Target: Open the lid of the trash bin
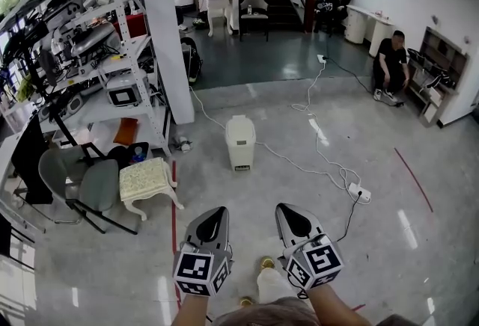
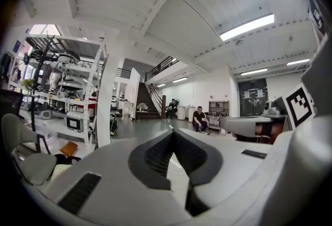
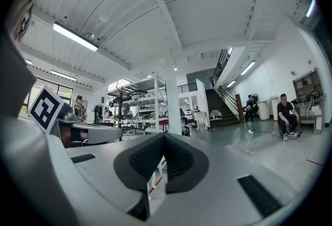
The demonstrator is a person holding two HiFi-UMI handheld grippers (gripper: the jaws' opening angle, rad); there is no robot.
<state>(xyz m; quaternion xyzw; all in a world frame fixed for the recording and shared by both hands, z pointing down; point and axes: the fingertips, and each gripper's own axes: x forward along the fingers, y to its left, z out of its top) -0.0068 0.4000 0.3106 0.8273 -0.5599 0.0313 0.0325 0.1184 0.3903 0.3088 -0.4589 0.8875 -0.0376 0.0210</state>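
My left tool (image 1: 218, 211) hangs low over the floor (image 1: 299, 130), its tips pressed together on nothing. Ahead, between the two tools and well apart from both, the white trash bin (image 1: 240, 140) stands on the floor with its lid (image 1: 240, 125) down. My right tool (image 1: 284, 208) is likewise closed and empty.

The white trash bin (image 1: 240, 139) stands on the grey floor with its lid down, at 12 o'clock from both grippers and well apart from them. The left gripper (image 1: 216, 212) and right gripper (image 1: 287, 209) hover side by side low in the view, each with its fingers together at the tips and holding nothing. A cream stool (image 1: 147, 178) sits at 9 o'clock from the bin, a white cable (image 1: 299, 161) trails past at 3 o'clock to a power strip (image 1: 359, 192), and a person (image 1: 391, 63) crouches at 2 o'clock.
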